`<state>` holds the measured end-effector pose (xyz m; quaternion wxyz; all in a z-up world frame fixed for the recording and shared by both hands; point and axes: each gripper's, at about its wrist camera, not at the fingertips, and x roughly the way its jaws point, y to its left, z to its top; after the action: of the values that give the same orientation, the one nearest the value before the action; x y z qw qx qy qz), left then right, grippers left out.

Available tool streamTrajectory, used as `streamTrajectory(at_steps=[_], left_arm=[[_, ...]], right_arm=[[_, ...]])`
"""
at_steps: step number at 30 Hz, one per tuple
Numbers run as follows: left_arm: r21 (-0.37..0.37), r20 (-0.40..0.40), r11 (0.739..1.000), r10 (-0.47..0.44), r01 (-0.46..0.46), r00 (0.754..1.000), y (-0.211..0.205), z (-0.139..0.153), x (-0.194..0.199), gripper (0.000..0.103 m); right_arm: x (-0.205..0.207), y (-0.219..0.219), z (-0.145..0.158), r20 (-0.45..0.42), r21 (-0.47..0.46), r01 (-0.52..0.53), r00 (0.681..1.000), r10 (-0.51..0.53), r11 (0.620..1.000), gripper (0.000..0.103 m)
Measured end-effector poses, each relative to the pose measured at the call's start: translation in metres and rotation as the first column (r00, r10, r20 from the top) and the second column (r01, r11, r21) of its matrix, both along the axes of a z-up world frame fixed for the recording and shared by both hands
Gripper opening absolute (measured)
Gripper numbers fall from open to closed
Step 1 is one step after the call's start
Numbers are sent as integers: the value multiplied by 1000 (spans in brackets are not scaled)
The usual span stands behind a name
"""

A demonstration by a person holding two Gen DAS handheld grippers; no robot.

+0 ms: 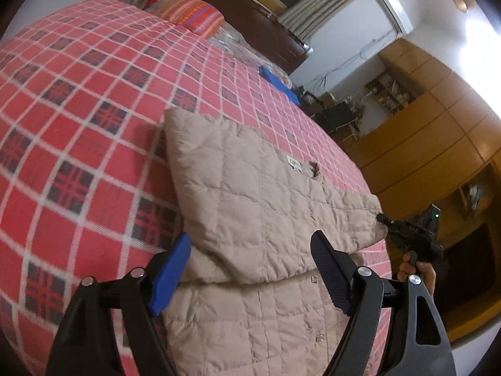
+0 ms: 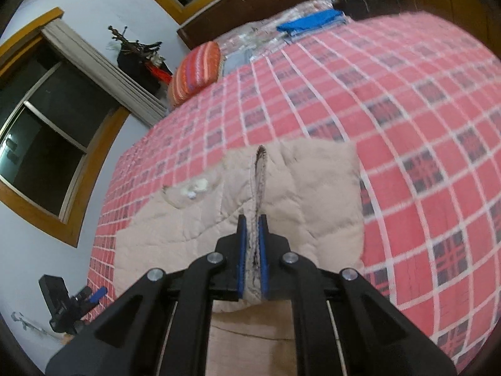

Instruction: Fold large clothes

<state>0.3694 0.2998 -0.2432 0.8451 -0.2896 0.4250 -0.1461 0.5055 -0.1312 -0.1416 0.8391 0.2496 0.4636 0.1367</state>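
A beige quilted jacket (image 1: 250, 194) lies partly folded on the red plaid bed (image 1: 78, 100). My left gripper (image 1: 250, 269) hovers open over the folded edge, its blue pads wide apart and nothing between them. In the left wrist view the right gripper (image 1: 383, 219) pinches the jacket's right corner, held by a hand (image 1: 419, 269). From the right wrist, my right gripper (image 2: 252, 235) is shut on a raised ridge of the beige jacket (image 2: 313, 194), the fabric squeezed between the blue pads. The left gripper (image 2: 100, 293) shows small at the lower left, beside the bed edge.
A striped orange pillow (image 1: 194, 15) and a blue folded cloth (image 1: 278, 84) lie at the bed's far end near a dark headboard (image 1: 250, 12). Wooden wardrobes (image 1: 438, 131) stand to the right. Windows (image 2: 47, 138) line the wall in the right wrist view.
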Motion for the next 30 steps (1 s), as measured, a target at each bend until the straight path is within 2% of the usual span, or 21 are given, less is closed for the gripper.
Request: streamTrajectory(at_steps=[5, 6, 7, 10, 12, 13, 15, 19, 21, 24, 26, 28, 30], left_arm=[[13, -41, 1000, 10, -9, 999, -2, -8, 21, 79], [8, -53, 1000, 16, -15, 998, 0, -8, 26, 79], [-3, -51, 1000, 13, -13, 999, 2, -4, 31, 79], [-10, -13, 1000, -7, 7, 1000, 2, 15, 43, 79], [-60, -12, 997, -54, 53, 998, -3, 19, 56, 81], [-80, -28, 994, -73, 70, 997, -6, 15, 63, 81], [-68, -67, 995, -77, 72, 995, -12, 4, 75, 81], [-29, -176, 998, -65, 61, 982, -18, -32, 93, 81], [-26, -183, 998, -54, 50, 982, -18, -34, 91, 81], [-10, -100, 997, -76, 75, 992, -20, -9, 72, 81], [-44, -32, 992, -119, 118, 992, -21, 5, 50, 81], [-56, -40, 988, -149, 147, 988, -24, -1, 42, 81], [-29, -95, 989, -149, 147, 984, -28, -18, 44, 81]], right_arm=[[-1, -4, -33, -57, -9, -5, 998, 5, 1000, 12], [0, -7, -39, -80, -20, -8, 997, 6, 1000, 18], [-2, -13, -39, -81, -12, -3, 997, 2, 1000, 21], [-12, -25, -18, -7, 39, 16, 1000, -16, 999, 22], [-13, -21, -9, 17, 65, -17, 1000, 16, 998, 24], [-12, -17, -9, 12, 71, -38, 999, 37, 997, 24], [-10, -1, -21, -27, 68, -94, 995, 96, 993, 25], [-5, 7, -55, -96, 39, -89, 991, 92, 995, 23], [-7, 7, -57, -96, 53, -91, 991, 96, 994, 23], [-22, 6, -37, -36, 80, -117, 992, 120, 990, 26], [-33, 4, -29, -8, 89, -130, 991, 132, 987, 29], [-35, 4, -35, -23, 81, -125, 992, 127, 989, 33], [-28, 7, -50, -68, 57, -118, 990, 122, 991, 34]])
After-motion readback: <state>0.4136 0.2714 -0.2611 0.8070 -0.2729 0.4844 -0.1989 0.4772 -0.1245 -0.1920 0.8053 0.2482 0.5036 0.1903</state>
